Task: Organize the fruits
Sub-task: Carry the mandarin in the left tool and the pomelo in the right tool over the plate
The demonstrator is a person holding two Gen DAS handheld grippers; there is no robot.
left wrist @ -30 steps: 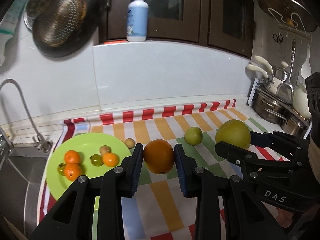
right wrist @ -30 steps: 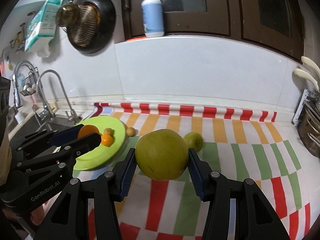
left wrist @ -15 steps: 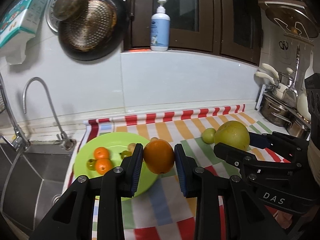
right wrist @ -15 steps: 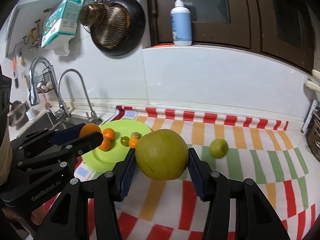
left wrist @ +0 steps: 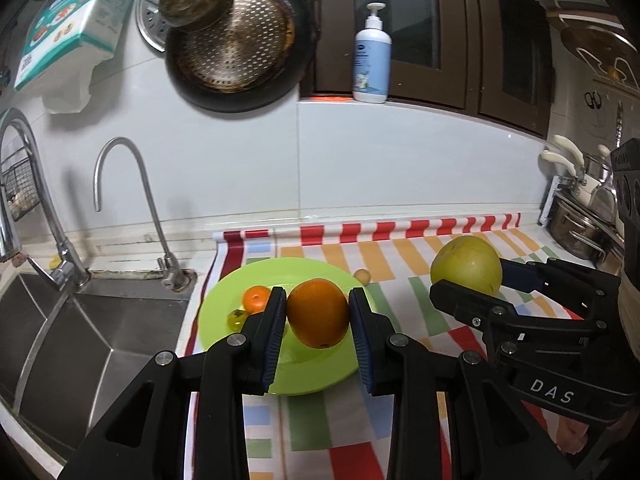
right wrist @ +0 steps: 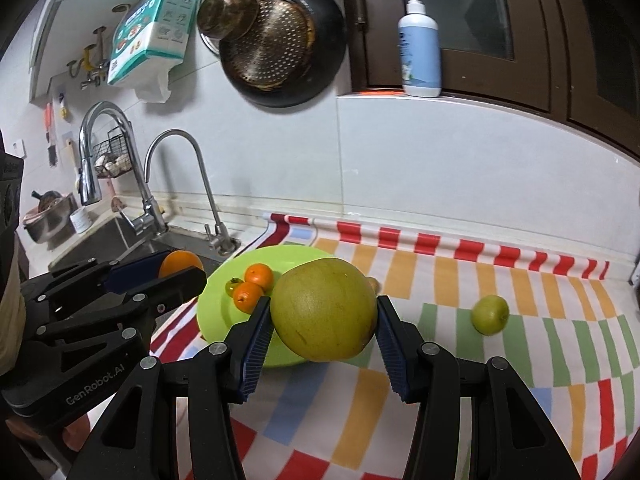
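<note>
Fruits in transit: orange and large yellow-green fruit held above the green plate.

You have the left gripper clamped on the orange and the right gripper clamped on the large fruit, each gripped across its widest part so it cannot roll free. Both grippers point forward and slope downward, side by side, toward the plate already holding small oranges. One green fruit remains on the striped cloth, well apart.
</note>
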